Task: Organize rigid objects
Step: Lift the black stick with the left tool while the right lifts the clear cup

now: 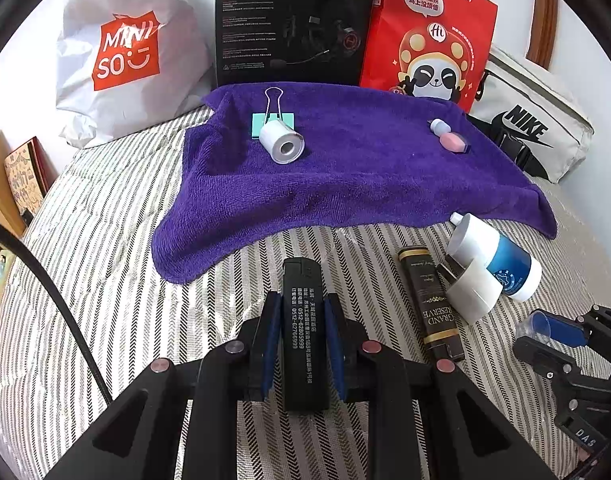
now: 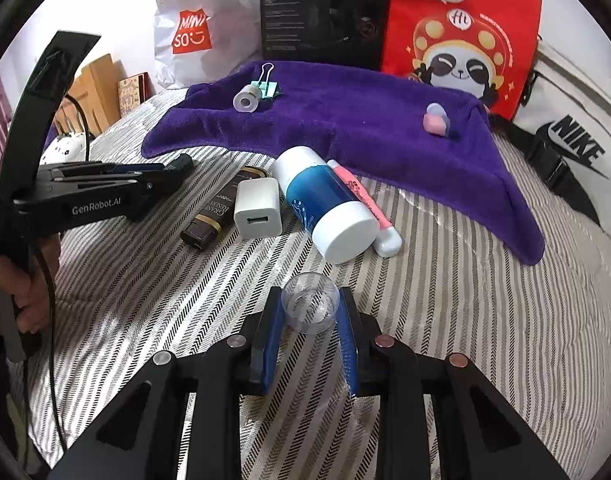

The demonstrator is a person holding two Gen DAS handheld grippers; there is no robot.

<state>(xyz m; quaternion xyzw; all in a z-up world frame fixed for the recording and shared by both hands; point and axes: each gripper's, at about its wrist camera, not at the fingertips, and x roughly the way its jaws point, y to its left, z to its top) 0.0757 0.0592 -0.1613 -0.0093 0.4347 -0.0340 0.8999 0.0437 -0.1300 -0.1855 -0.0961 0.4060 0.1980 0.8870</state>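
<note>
The left hand-held gripper point(image 1: 301, 332) pinches a black lighter point(image 1: 298, 320) between its blue pads, the lighter lying lengthwise along the fingers above the striped bedspread point(image 1: 105, 280). The right hand-held gripper point(image 2: 311, 320) has a small clear plastic cup point(image 2: 310, 302) between its pads, which touch the cup's sides. Ahead on the bedspread lie a dark slim box point(image 2: 221, 208), a white charger cube point(image 2: 258, 208), a blue-and-white bottle point(image 2: 325, 208) on its side and a pink-and-white tube point(image 2: 369, 216) touching it. On the purple towel point(image 1: 345, 168) rest a tape roll point(image 1: 282, 142) against a mint binder clip point(image 1: 273, 114), and, well apart, a small pink-and-white bottle point(image 1: 449, 136).
</note>
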